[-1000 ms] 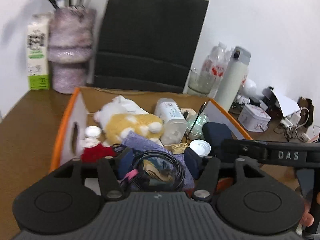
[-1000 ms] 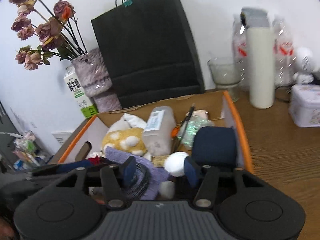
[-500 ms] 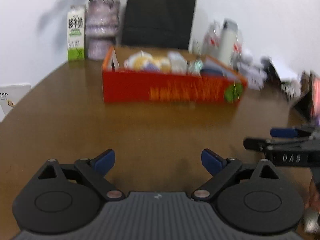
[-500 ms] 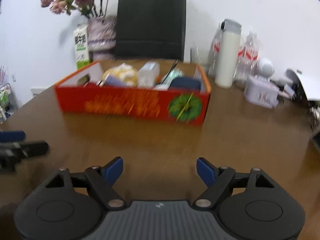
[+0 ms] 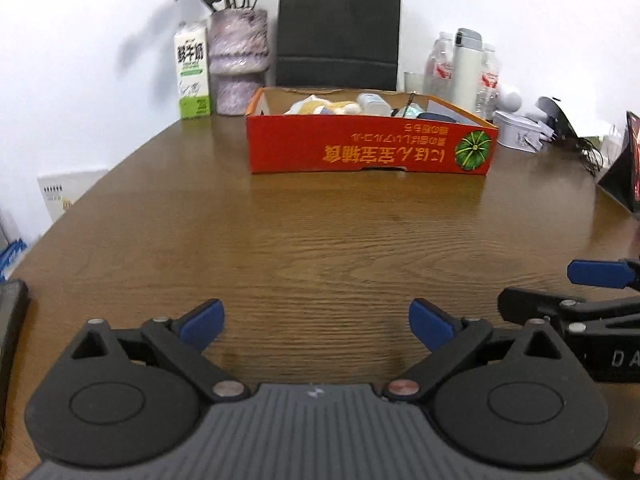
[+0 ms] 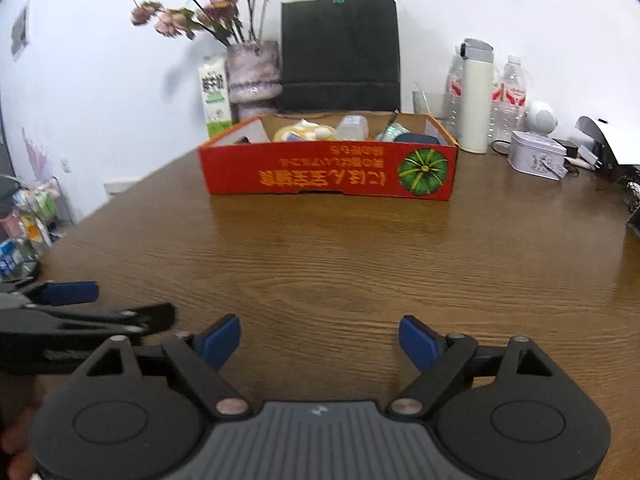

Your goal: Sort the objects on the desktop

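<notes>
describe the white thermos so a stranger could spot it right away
Start at the red box in the middle of the table, then look just past its right end. The thermos stands upright among clear water bottles; it alone is solid white, with a grey cap.

Bare table (image 5: 320, 240) leads to red box (image 5: 368, 150).

Red cardboard box (image 5: 368, 148), open top, upside-down yellow print, green pumpkin picture on front wall, upright just before black paper bag (image 5: 339, 28). Inside: yellow-white plush toy (image 6: 304, 133), clear plastic bottle (image 6: 352, 128) lying down, dark blue object (image 6: 416, 138).
</notes>
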Demonstrator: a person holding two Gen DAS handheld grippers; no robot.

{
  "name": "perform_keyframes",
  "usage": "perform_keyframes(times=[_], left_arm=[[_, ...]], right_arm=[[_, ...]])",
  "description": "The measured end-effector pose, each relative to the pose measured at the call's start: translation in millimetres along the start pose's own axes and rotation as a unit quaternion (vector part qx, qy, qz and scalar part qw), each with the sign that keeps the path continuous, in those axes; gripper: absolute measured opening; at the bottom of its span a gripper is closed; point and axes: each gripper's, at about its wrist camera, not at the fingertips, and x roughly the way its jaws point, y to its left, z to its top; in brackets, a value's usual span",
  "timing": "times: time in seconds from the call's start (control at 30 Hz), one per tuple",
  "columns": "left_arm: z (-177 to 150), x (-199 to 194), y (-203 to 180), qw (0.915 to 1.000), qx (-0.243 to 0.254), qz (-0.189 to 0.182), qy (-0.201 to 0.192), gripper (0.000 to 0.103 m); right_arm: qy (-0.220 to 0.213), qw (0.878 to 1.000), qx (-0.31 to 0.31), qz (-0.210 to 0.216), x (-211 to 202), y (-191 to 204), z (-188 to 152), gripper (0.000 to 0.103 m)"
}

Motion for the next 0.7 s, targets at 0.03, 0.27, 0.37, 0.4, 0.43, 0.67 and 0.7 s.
perform_keyframes(times=[0.03, 0.27, 0.37, 0.4, 0.43, 0.67, 0.7], left_arm=[[0.2, 1.4, -0.7, 1.0000, -0.002, 0.002, 0.001, 0.102], [15.7, 32.3, 2.3, 0.9996, 0.003, 0.020, 0.018, 0.103], [23.7, 45.1, 5.6, 0.9994, -0.007, 0.028, 0.021, 0.103], [25.9, 49.4, 5.6, 0.9992, -0.011, 0.029, 0.025, 0.103], [28.3, 54.1, 6.5, 0.9991, -0.014, 0.024, 0.032, 0.103], [32.0, 63.6, 5.9, 0.9990, -0.015, 0.024, 0.033, 0.103], [31.9, 63.6, 5.3, 0.9990, -0.014, 0.024, 0.034, 0.103]], right_arm=[[-0.001, 1.000, -0.002, 0.000, -0.7, 1.0, 0.0, 0.092], [0.020, 0.998, 0.015, -0.054, 26.1, -10.0, 7.3, 0.094], [0.037, 0.996, 0.008, -0.080, 43.1, -10.9, 13.4, 0.094], [0.038, 0.996, 0.003, -0.086, 48.0, -10.2, 16.0, 0.094], [0.039, 0.995, 0.002, -0.090, 52.8, -10.3, 18.2, 0.095], [0.033, 0.994, 0.022, -0.106, 74.4, -18.6, 27.3, 0.103], [0.033, 0.994, 0.029, -0.101, 75.6, -20.8, 27.4, 0.103]])
